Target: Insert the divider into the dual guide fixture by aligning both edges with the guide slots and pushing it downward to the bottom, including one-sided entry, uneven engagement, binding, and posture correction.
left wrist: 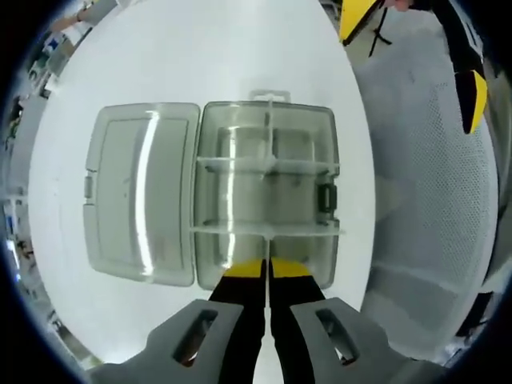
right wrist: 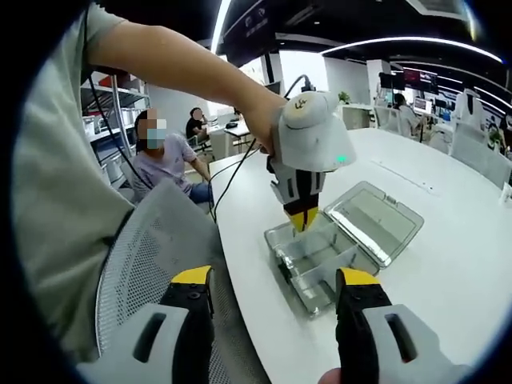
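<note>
clear fixture box (left wrist: 268, 192) lies open on the table, clear divider (left wrist: 264, 230) seated crosswise.

The clear grey plastic box (left wrist: 268, 192) is see-through and shiny, with bright streaks of light on it. Its flat open lid (left wrist: 142, 192) is the same smooth, glossy plastic. The thin clear plastic divider (left wrist: 264, 230) inside looks a bit cloudy. The white round table (left wrist: 200, 56) is smooth and has a soft shine. The grey office chair (right wrist: 160, 248) has a mesh back, rough with tiny holes like cloth netting. The left gripper (left wrist: 267, 268) has black matt fingers with yellow tips (left wrist: 244, 269) that look like smooth plastic, and a pale grey plastic body. The right gripper (right wrist: 272, 288) looks the same, with dull grey plastic and yellow tips.
</note>
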### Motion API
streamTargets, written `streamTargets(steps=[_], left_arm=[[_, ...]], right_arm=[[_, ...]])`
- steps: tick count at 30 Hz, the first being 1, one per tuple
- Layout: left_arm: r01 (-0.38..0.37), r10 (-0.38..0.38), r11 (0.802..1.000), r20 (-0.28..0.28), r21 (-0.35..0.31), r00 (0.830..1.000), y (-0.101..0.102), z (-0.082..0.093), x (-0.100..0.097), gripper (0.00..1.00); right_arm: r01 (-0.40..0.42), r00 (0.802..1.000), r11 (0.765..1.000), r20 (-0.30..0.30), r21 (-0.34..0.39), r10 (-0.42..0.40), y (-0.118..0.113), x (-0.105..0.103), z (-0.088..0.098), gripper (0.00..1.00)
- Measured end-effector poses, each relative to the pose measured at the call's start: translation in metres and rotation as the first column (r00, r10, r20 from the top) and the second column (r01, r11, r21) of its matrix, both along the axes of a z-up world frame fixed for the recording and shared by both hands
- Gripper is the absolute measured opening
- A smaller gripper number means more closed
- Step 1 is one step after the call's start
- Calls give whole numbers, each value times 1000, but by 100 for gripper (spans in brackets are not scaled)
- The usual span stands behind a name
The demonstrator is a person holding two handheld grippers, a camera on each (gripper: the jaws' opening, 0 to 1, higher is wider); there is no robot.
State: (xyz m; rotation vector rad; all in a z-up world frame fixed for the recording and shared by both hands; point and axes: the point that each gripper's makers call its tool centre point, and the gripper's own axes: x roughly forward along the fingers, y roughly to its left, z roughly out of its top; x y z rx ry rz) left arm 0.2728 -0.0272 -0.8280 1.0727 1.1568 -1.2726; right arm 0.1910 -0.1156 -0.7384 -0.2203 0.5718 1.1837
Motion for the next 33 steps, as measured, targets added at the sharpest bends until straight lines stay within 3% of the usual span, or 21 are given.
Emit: streamTargets(steps=[10,33], left_arm=[[-16,16,1000,2,-9,1000,1,-12,0,0],[-19,19,999,4,-25,1000,1,-13,-1,0]], right_arm=[[7,1000,1000,-4,0,-7,-2,-2,-1,58],[10,1000,1000,-2,-2,-10,-2,-2,-1,58]])
